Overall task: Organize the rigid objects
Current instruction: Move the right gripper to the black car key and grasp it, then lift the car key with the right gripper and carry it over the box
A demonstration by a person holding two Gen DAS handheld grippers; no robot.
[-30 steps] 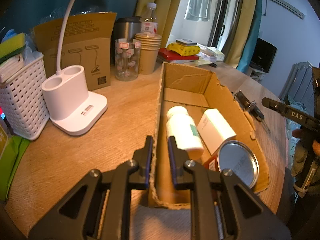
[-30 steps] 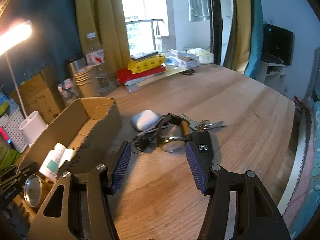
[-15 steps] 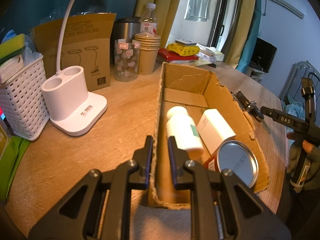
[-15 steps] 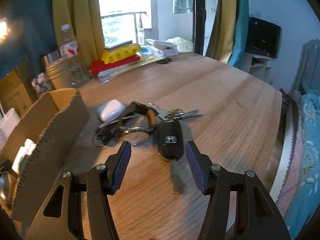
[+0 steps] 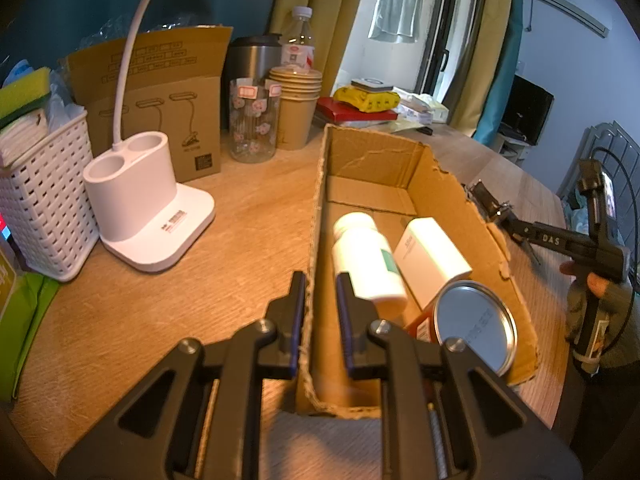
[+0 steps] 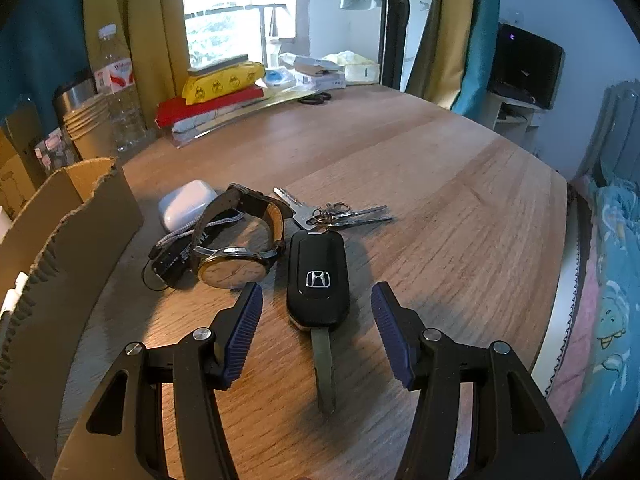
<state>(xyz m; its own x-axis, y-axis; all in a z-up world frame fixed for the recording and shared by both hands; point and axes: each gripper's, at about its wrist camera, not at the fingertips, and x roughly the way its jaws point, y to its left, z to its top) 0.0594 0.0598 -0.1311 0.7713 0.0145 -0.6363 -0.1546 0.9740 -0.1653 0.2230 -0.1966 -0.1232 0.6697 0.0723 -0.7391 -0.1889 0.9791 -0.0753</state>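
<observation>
We hold the left tool clamped on the near left wall of the torn brown cardboard box, one finger outside and one inside, which steadies the box on the wooden worktop. Inside the box lie a white plastic bottle, a white rectangular carton just to its right, and a can with a shiny round metal lid at the near right corner. Our right tool is spread wide apart and empty, low over the worktop, with the black Honda car key fob lying between its two blue pads, its dull green blade pointing towards us. Just left of the fob rests a wristwatch with a pale dial and dark leather strap, beyond that a white earbud case, and at the far end of the fob a bunch of silver keys that looks linked to it by a ring. We judge the step in hand to be picking up the fob for the box. To do it well we should keep the fob's broad body centred between the pads, stay low enough to catch its sides rather than its rounded top, and keep the left pad away from the watch. Since the keys probably trail along, we should lift slowly and clear the ragged box wall before releasing.
</observation>
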